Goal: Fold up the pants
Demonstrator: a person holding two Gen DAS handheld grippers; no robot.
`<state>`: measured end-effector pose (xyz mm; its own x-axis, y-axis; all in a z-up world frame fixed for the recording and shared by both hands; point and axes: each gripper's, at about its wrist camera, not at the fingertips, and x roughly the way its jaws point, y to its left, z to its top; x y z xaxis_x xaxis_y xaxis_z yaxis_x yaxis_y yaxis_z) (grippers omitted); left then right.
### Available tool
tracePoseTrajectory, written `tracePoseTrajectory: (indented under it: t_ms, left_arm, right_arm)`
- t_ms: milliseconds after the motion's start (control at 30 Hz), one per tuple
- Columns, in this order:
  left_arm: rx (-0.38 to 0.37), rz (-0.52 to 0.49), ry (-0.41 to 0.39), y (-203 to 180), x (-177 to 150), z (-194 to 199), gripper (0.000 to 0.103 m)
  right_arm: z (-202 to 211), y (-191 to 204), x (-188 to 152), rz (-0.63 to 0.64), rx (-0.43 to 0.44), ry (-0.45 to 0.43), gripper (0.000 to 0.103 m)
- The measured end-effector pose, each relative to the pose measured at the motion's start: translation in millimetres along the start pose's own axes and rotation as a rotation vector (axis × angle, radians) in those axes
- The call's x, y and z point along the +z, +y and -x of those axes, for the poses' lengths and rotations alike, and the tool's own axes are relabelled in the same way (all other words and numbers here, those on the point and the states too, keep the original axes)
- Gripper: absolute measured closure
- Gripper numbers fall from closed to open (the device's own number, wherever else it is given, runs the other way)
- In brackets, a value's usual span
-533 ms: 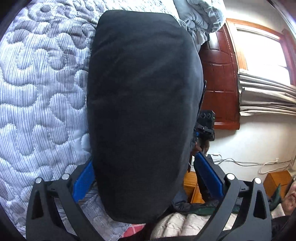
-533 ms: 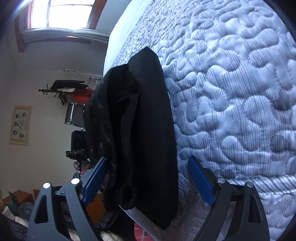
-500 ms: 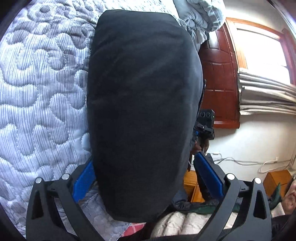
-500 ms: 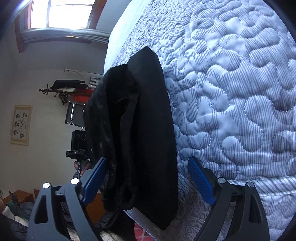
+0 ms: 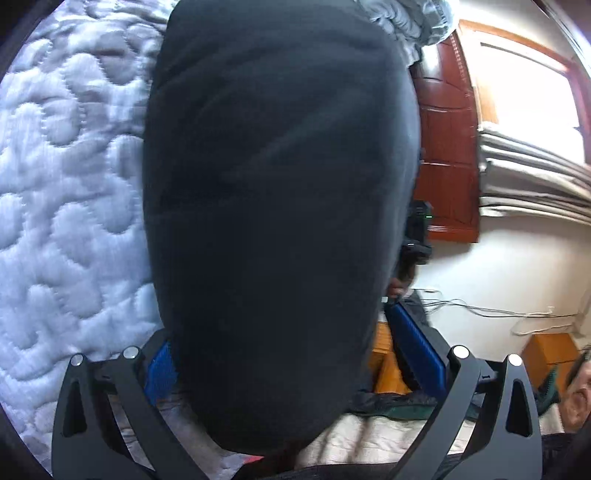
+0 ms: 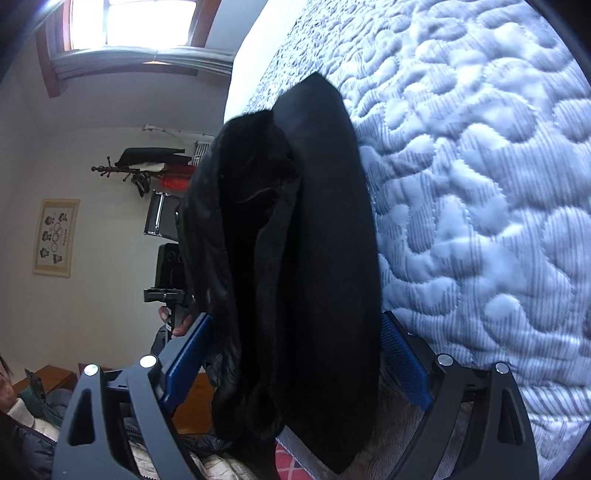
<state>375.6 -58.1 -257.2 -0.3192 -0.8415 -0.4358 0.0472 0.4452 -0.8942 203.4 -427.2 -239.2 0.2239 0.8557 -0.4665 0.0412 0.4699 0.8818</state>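
The black pants (image 5: pixel 277 229) lie folded into a thick bundle on the quilted bed, and fill the middle of the left wrist view. My left gripper (image 5: pixel 291 354) is open, its blue pads either side of the bundle's near end. In the right wrist view the pants (image 6: pixel 295 258) show as stacked layers seen from their edge. My right gripper (image 6: pixel 295 354) is open too, its blue pads (image 6: pixel 402 358) straddling the bundle's near end. Whether either gripper's pads touch the cloth is hidden.
The light blue quilted bedspread (image 5: pixel 66 206) spreads around the pants and also shows in the right wrist view (image 6: pixel 480 192). A rumpled duvet (image 5: pixel 406 18) lies at the far end. A wooden door (image 5: pixel 447 147), window, wall cables and a wooden bedside unit (image 5: pixel 550 350) stand beyond the bed edge.
The left view has shifted a little closer to the pants, which now fill more of the frame. The right view is almost unchanged.
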Motion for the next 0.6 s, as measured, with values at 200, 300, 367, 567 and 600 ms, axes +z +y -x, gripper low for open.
tracePoseTrajectory:
  t_ms: [200,300,367,567,600]
  left_arm:
    - [0.022,0.008,0.025,-1,4,-16,0.003]
    - [0.025,-0.013,0.042,-5,4,-19,0.003]
    - [0.011,0.009,0.033,-3,5,-20,0.003]
    - [0.013,0.028,0.016,-10,5,-30,0.003]
    - [0.005,0.039,0.009,-10,5,-32,0.003]
  right_arm:
    - [-5,1,3,-0.002,0.012,0.004,0.01]
    - [-3,3,2,-0.004,0.025,-0.001,0.012]
    - [-2,0,3,-0.01,0.038,-0.005,0.012]
    - [-9,3,3,0.015,0.036,-0.014,0.011]
    - [-10,4,3,0.026,0.032,-0.018,0.012]
